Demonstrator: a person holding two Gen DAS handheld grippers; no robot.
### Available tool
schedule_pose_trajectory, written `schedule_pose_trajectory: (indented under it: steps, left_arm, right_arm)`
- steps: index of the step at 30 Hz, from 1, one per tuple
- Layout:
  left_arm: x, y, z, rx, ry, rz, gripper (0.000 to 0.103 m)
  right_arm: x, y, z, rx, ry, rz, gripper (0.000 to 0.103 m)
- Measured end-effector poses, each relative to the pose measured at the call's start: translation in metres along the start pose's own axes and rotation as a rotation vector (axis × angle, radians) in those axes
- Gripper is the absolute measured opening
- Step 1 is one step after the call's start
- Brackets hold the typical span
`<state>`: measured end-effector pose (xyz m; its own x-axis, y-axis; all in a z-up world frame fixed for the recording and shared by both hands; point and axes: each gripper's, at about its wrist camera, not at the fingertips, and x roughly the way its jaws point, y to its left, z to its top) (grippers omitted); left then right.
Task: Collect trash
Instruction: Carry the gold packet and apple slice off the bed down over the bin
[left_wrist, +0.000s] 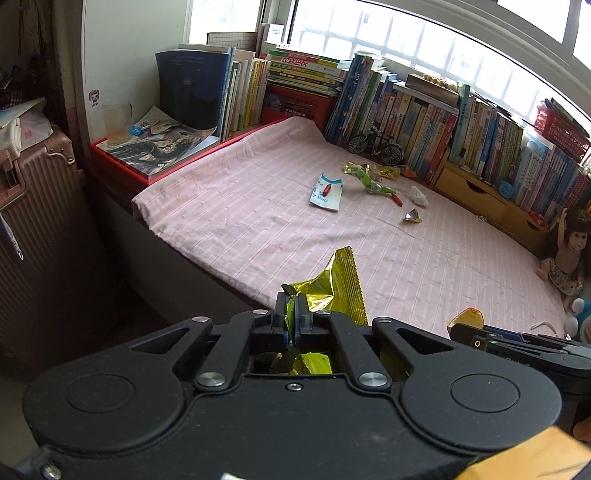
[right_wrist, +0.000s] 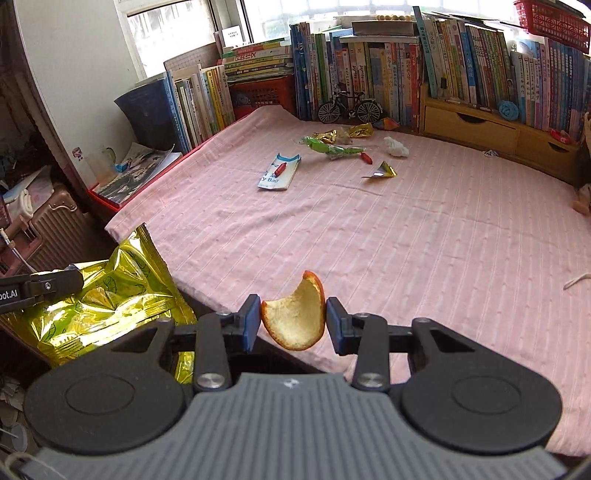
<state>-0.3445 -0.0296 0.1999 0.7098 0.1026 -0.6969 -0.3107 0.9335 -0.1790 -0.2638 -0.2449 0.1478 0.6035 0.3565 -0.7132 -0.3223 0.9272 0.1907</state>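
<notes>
My left gripper (left_wrist: 291, 314) is shut on a shiny yellow snack wrapper (left_wrist: 341, 284), held above the near edge of the pink bed cover (left_wrist: 240, 206). The same wrapper (right_wrist: 107, 291) shows large at the left of the right wrist view. My right gripper (right_wrist: 293, 323) is shut on a curved piece of orange peel (right_wrist: 295, 319), its blue pads pressing both sides. Far across the cover lie a blue-and-white paper bag (right_wrist: 277, 172), a green wrapper (right_wrist: 334, 148), gold wrappers (right_wrist: 341, 132), a white crumpled tissue (right_wrist: 396, 147) and a small foil scrap (right_wrist: 382, 170).
Rows of books (right_wrist: 388, 62) line the far side, with a model bicycle (right_wrist: 349, 105) and wooden drawers (right_wrist: 476, 125). A red tray with magazines (left_wrist: 147, 147) and a pink suitcase (left_wrist: 40, 206) stand on the left. A doll (left_wrist: 567, 251) sits at the right.
</notes>
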Motion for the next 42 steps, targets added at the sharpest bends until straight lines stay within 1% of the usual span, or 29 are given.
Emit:
schedule_pose_trajectory:
  steps: [4,9,12,15,18,20,22,24,26,28,31,38,42]
  left_arm:
    - [-0.003,0.014,-0.011,-0.011,0.024,0.019,0.003]
    - [-0.001,0.018,-0.026,-0.033,0.039,0.06,0.003]
    - [0.006,0.017,-0.036,-0.049,0.053,0.102,0.003]
    - [0.017,0.016,-0.045,-0.072,0.083,0.12,0.003]
    - [0.029,0.013,-0.051,-0.052,0.115,0.145,0.003]
    - [0.037,0.011,-0.054,-0.033,0.133,0.147,0.003]
    - [0.049,0.009,-0.058,-0.006,0.151,0.147,0.003]
    - [0.063,0.008,-0.063,0.011,0.179,0.139,0.003]
    - [0.08,0.008,-0.069,0.035,0.223,0.137,0.003]
    - [0.093,0.009,-0.072,0.057,0.25,0.134,0.003]
    - [0.112,0.012,-0.077,0.086,0.288,0.129,0.003]
    - [0.153,0.019,-0.076,0.131,0.35,0.09,0.004]
    - [0.178,0.02,-0.074,0.155,0.38,0.09,0.004]
  right_arm:
    - [-0.005,0.009,-0.02,0.011,0.029,0.01,0.043]
    - [-0.006,0.01,-0.033,0.003,0.062,0.034,0.043]
    - [0.002,0.004,-0.043,0.006,0.087,0.076,0.043]
    - [0.013,0.001,-0.054,0.007,0.115,0.108,0.043]
    - [0.021,0.002,-0.065,0.006,0.147,0.103,0.043]
    - [0.026,0.004,-0.071,0.016,0.176,0.116,0.043]
    - [0.03,0.01,-0.075,-0.013,0.182,0.121,0.043]
    - [0.036,0.016,-0.078,-0.043,0.179,0.11,0.043]
    - [0.043,0.019,-0.08,-0.034,0.191,0.092,0.043]
    - [0.051,0.022,-0.081,-0.016,0.215,0.082,0.043]
    - [0.062,0.029,-0.082,-0.033,0.232,0.072,0.043]
    - [0.087,0.044,-0.083,-0.051,0.266,0.049,0.044]
    - [0.103,0.048,-0.082,-0.065,0.29,0.036,0.044]
